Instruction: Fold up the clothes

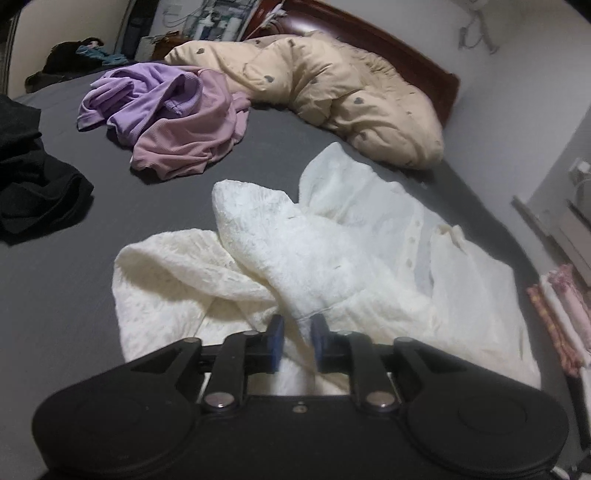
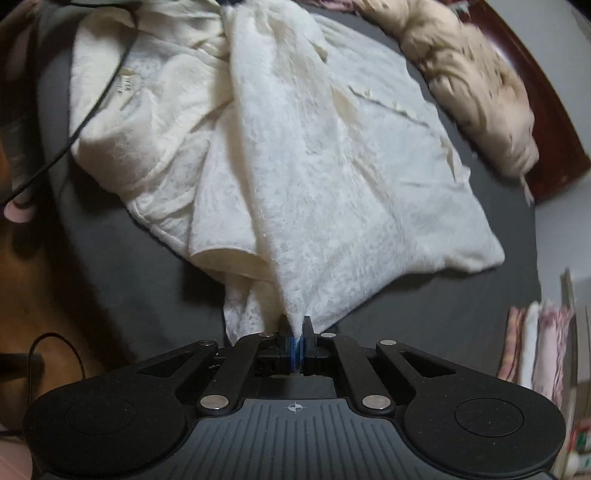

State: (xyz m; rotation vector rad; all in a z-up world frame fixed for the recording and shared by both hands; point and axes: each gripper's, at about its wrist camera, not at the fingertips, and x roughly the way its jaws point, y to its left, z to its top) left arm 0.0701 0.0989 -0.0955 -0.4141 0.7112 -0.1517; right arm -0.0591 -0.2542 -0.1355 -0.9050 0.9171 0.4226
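White lace garment [image 1: 332, 236] rumpled on grey bed [image 1: 59, 288], below beige quilt [image 1: 332, 81]. Purple-pink clothes pile [image 1: 166, 114] farther up bed, well apart. Right tool [image 2: 294, 325] clamped tight on garment corner. Left tool [image 1: 297, 325] part open, fabric fold between jaws, contact unclear.

Black garment [image 1: 33, 184]: cut off by the left edge, left of the white blouse [image 1: 332, 240].
Beige duvet [image 2: 480, 110]: motion-blurred, beyond the blouse.
Folded stack [image 2: 535, 350]: blurred, right of the blouse, pieces indistinct.
Shelf clutter [image 1: 214, 18]: too small to identify.
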